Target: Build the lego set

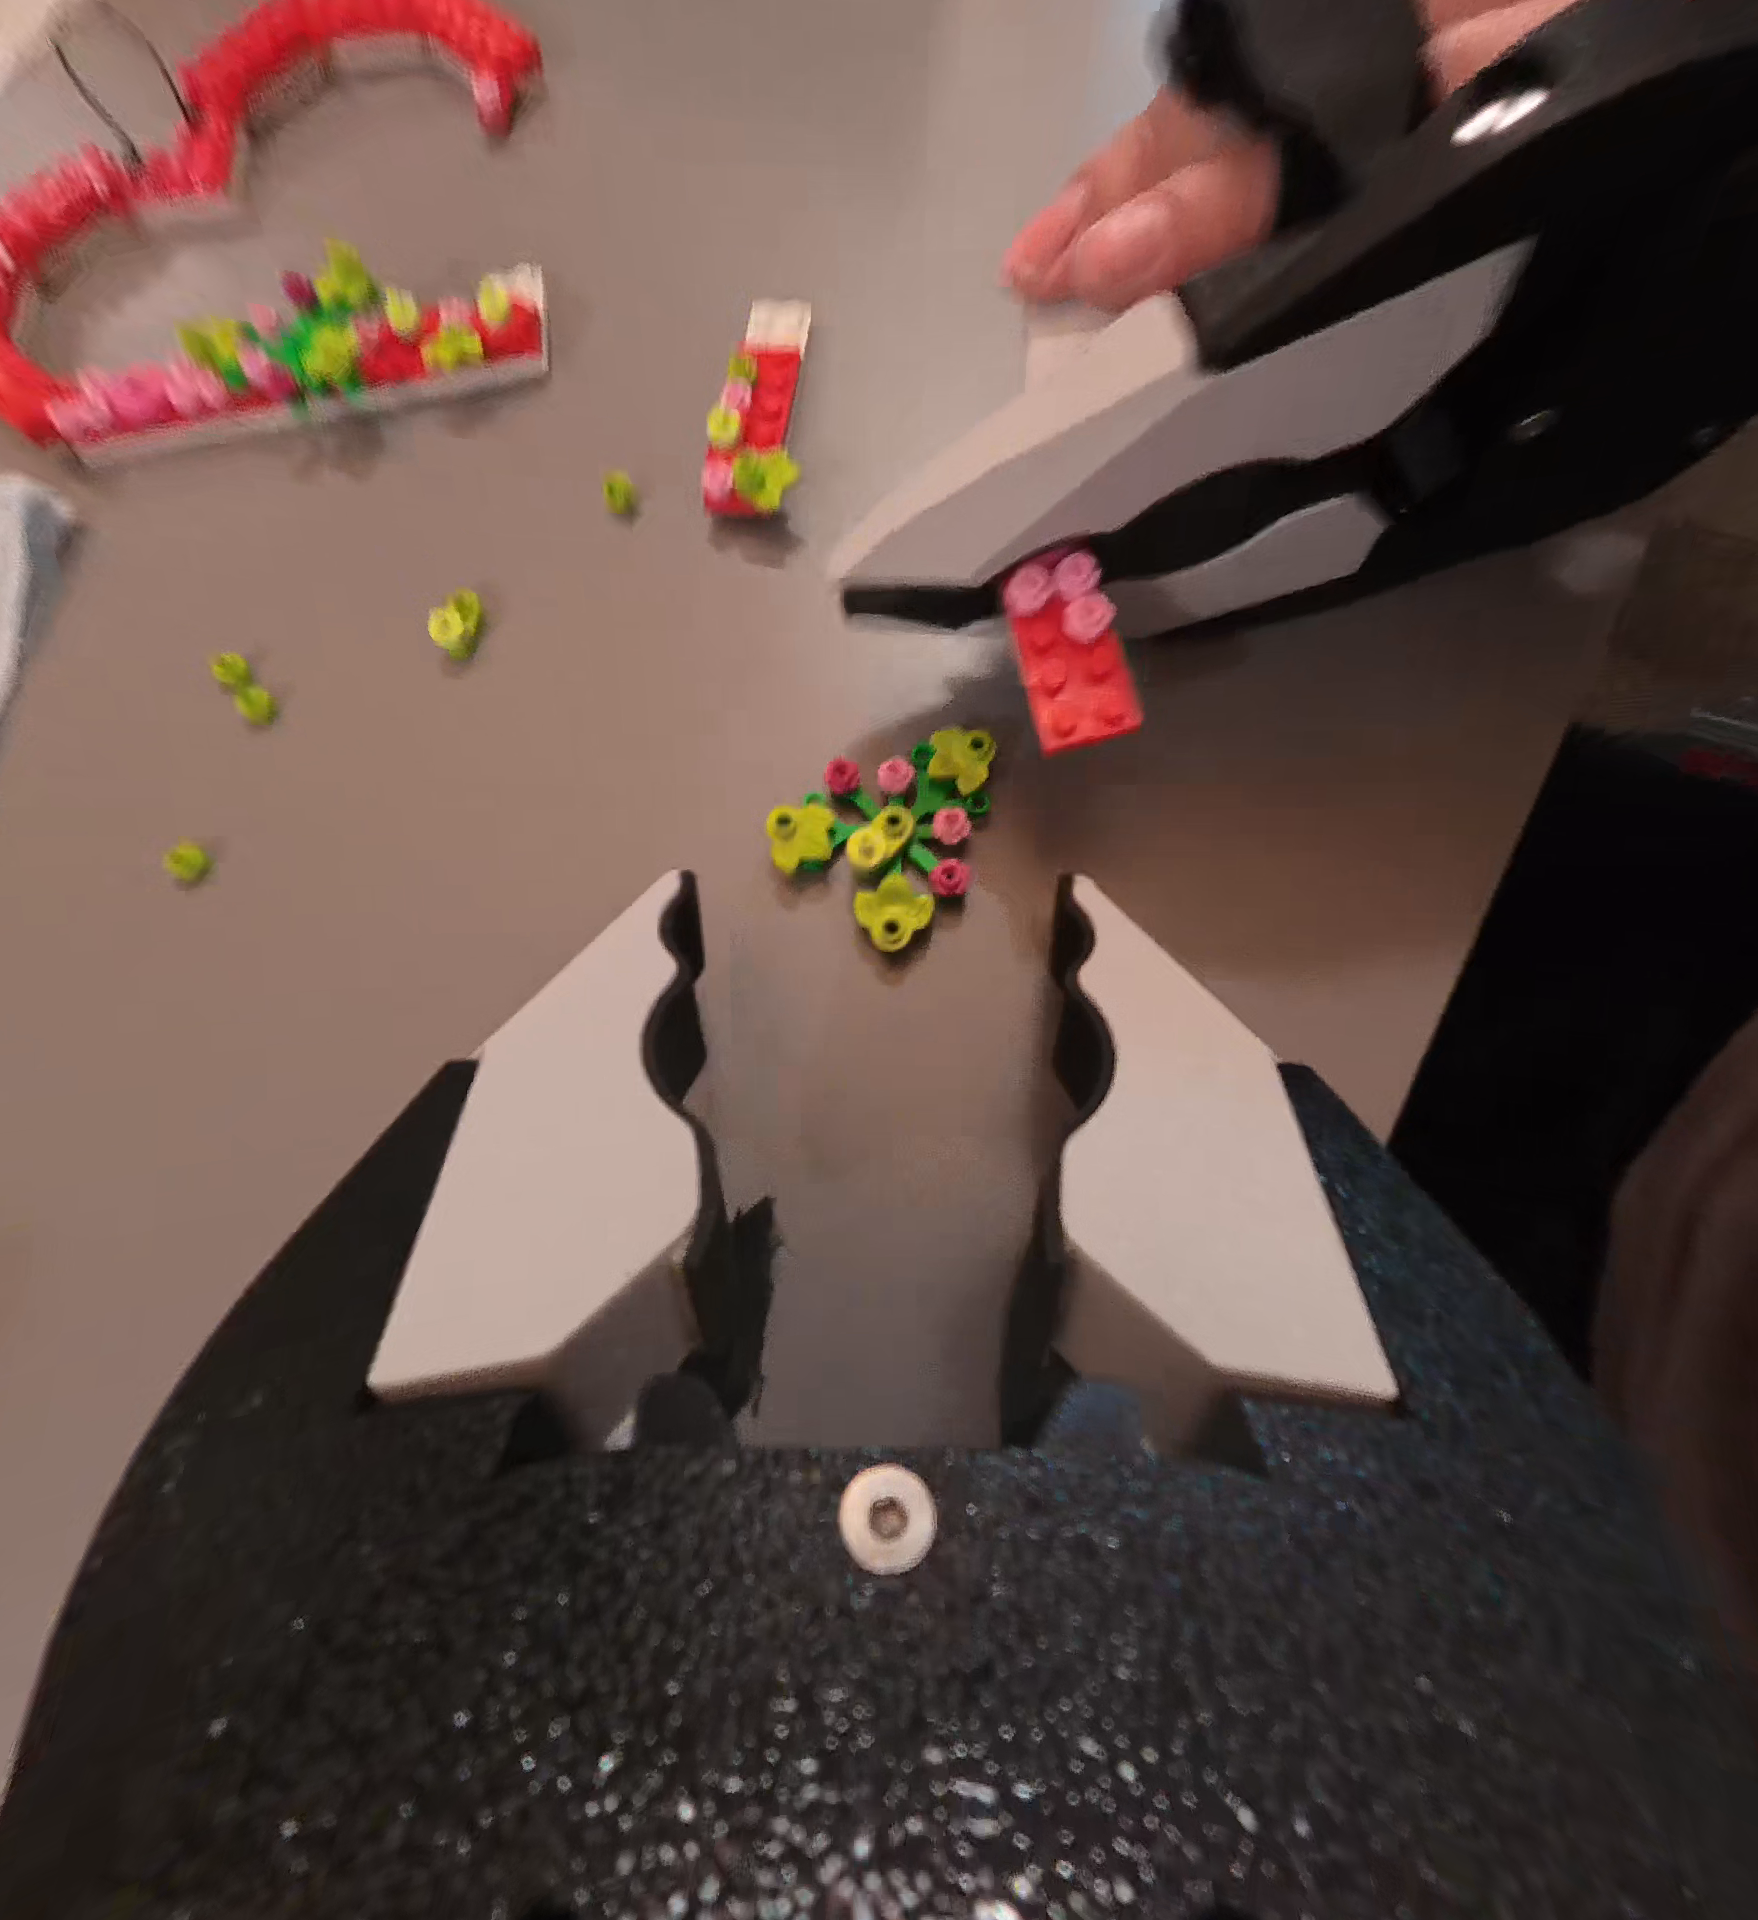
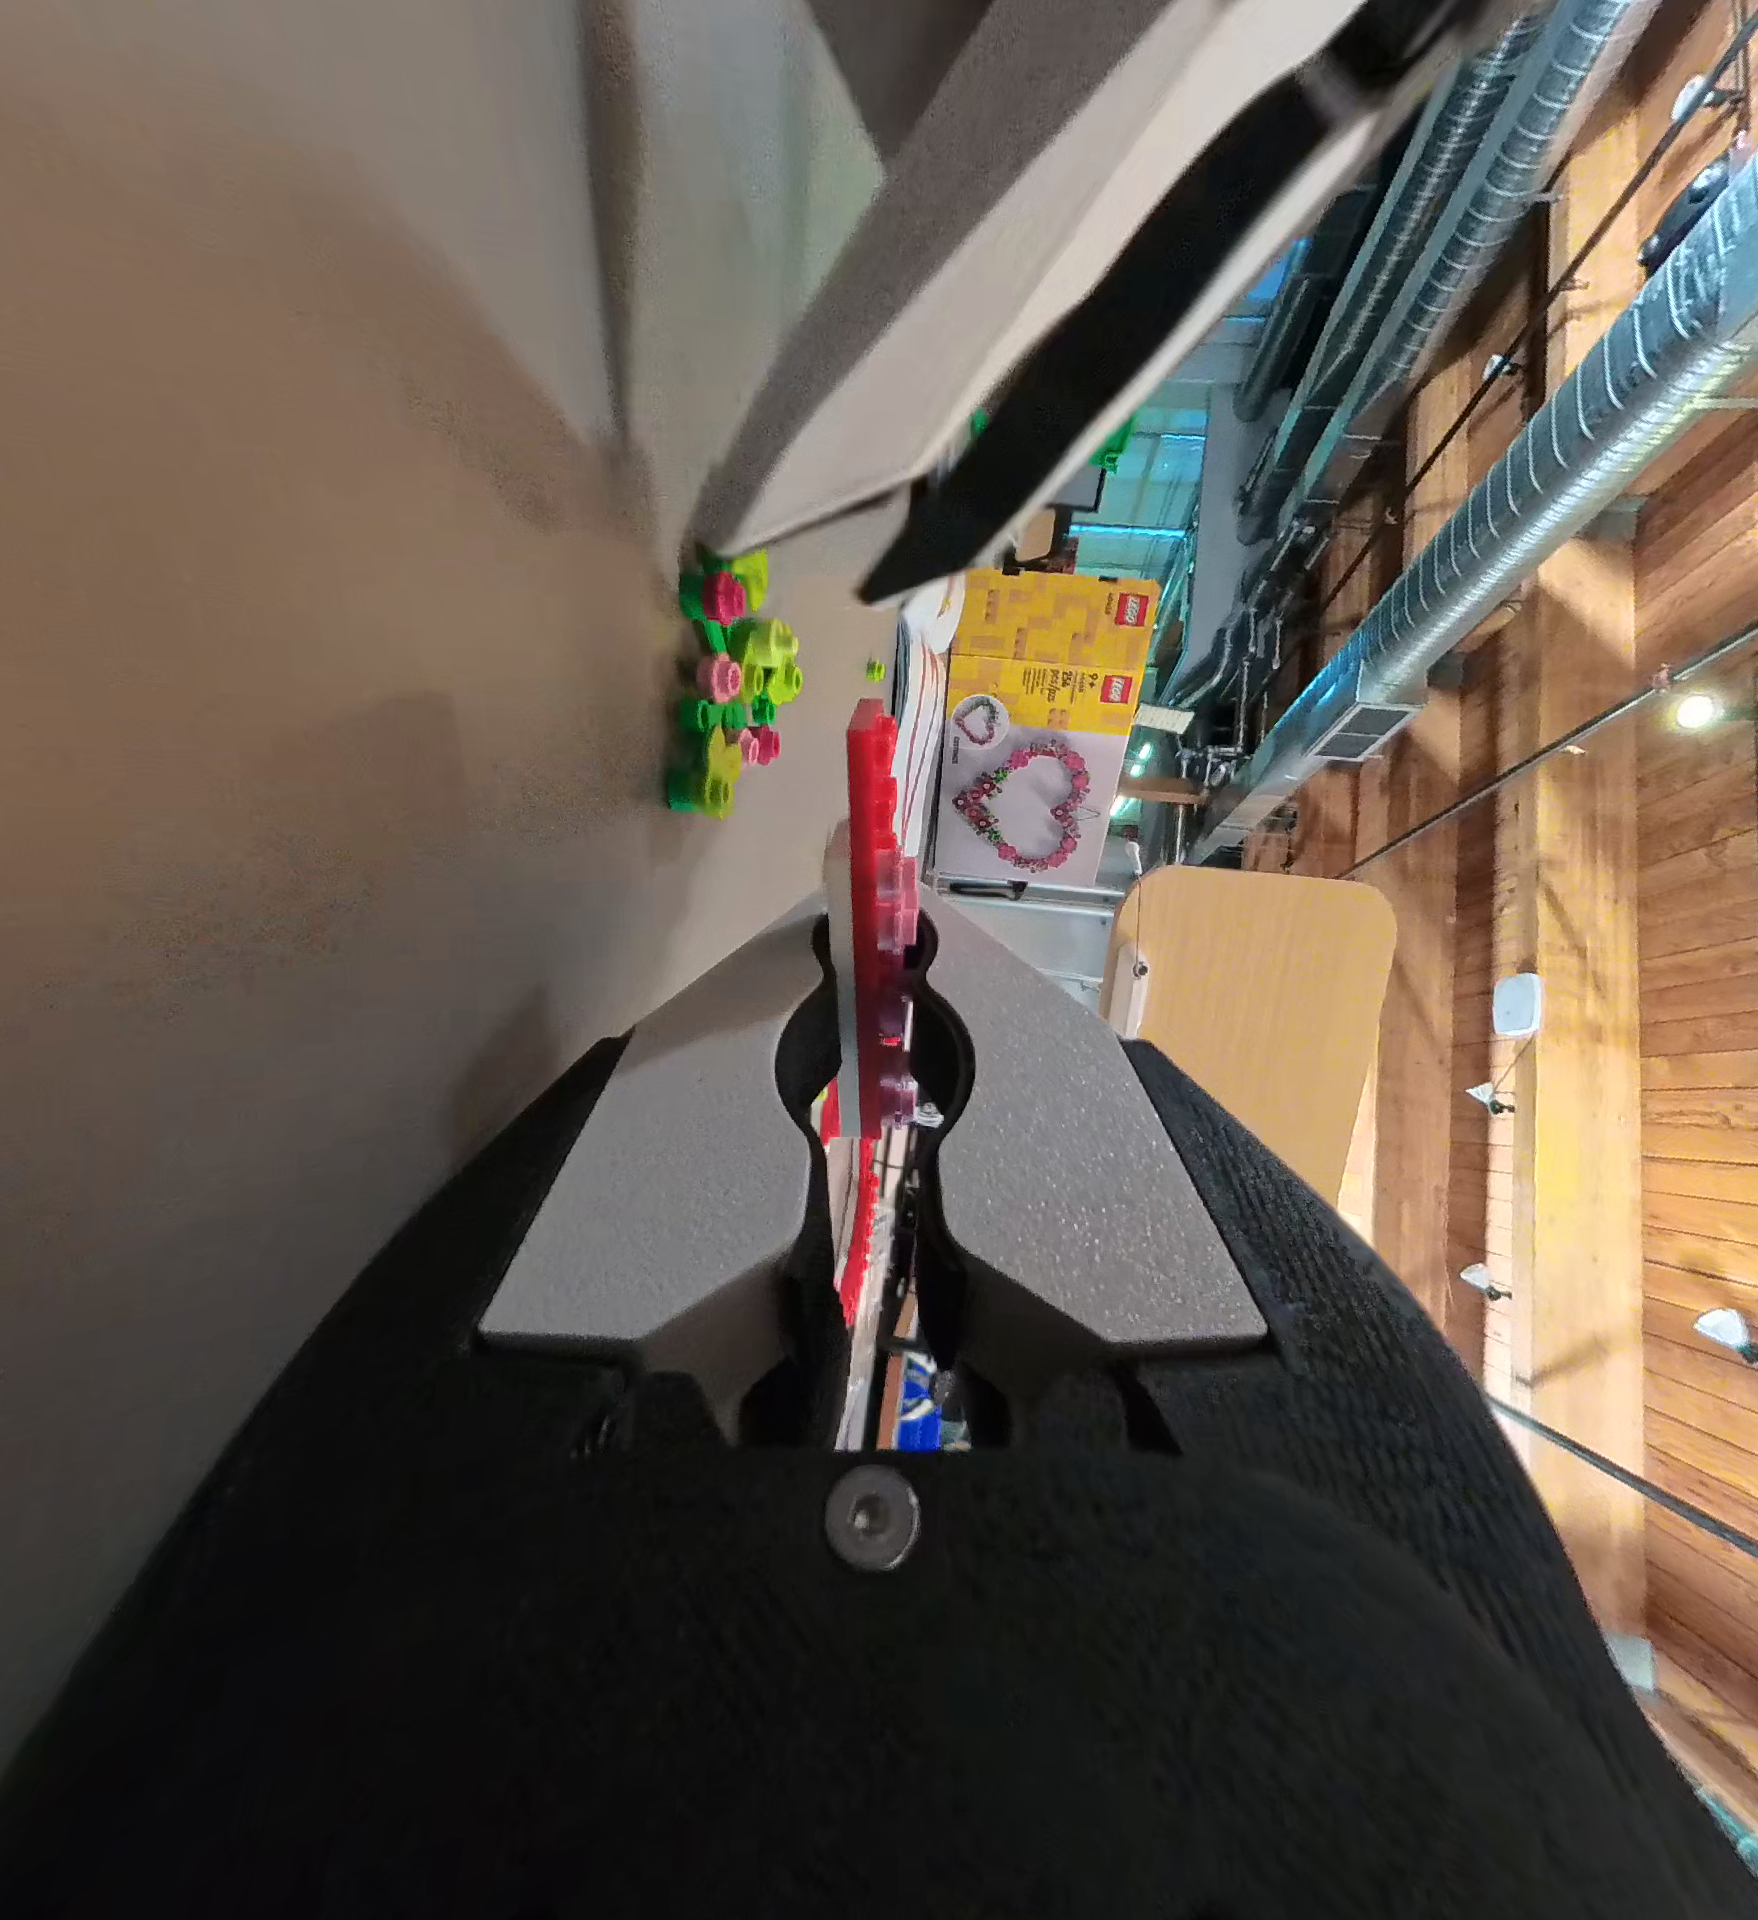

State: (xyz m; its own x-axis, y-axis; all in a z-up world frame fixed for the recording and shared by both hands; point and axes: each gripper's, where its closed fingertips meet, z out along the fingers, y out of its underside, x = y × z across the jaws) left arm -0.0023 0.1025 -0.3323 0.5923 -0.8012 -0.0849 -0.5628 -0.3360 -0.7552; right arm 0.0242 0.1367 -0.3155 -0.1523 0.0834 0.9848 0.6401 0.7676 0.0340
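My left gripper (image 1: 875,904) is open and empty, low over the grey table (image 1: 542,935). A green leaf cluster with lime and pink flowers (image 1: 885,836) lies just beyond its fingertips. My right gripper (image 1: 1000,608) comes in from the upper right, shut on a small red plate with pink flowers (image 1: 1074,675), held tilted just above the cluster. In the right wrist view the right gripper (image 2: 875,925) pinches that red plate (image 2: 873,800) edge-on. The cluster (image 2: 729,696) lies beyond it and a left finger (image 2: 958,364) is above.
A curved red heart frame (image 1: 231,156) and a red strip with flowers (image 1: 335,353) lie at the far left. A short red flowered plate (image 1: 755,416) and loose lime pieces (image 1: 456,621) are scattered mid-table. The set box (image 2: 1041,727) and a wooden chair (image 2: 1259,997) stand beyond.
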